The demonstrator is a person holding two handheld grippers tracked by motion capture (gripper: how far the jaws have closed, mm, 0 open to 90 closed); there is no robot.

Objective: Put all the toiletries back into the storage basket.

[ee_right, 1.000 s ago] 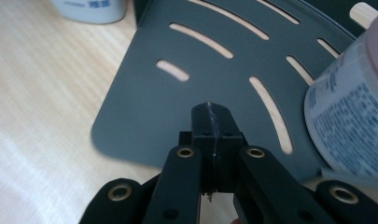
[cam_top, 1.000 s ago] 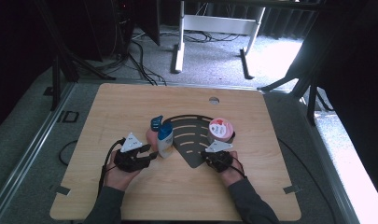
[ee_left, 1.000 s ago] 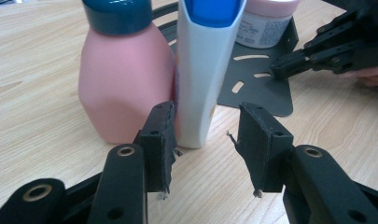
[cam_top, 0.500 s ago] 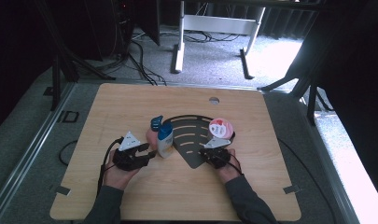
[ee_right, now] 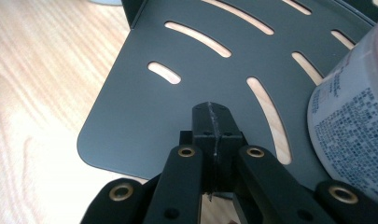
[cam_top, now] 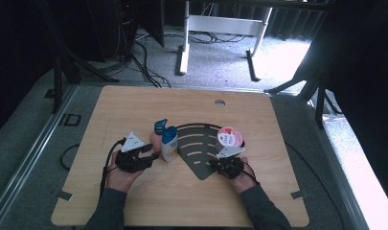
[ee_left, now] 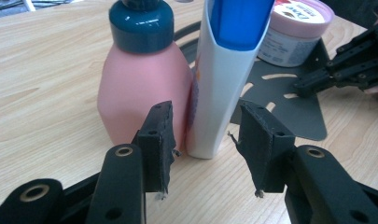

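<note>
Closing the open left gripper point(ee_left: 206, 140) squarely on the white bottle point(ee_left: 224, 79) – not the pink bottle point(ee_left: 140, 88) touching it – matters; the right gripper point(ee_right: 213, 135) is pinched shut on the black rack point(ee_right: 186, 93).

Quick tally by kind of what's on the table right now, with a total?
Bottles: 2, a pink bottle and a white bottle, standing side by side
Jars: 1, the jar on the shelf
Shelves: 1, the black slotted shelf
Total: 4
</note>
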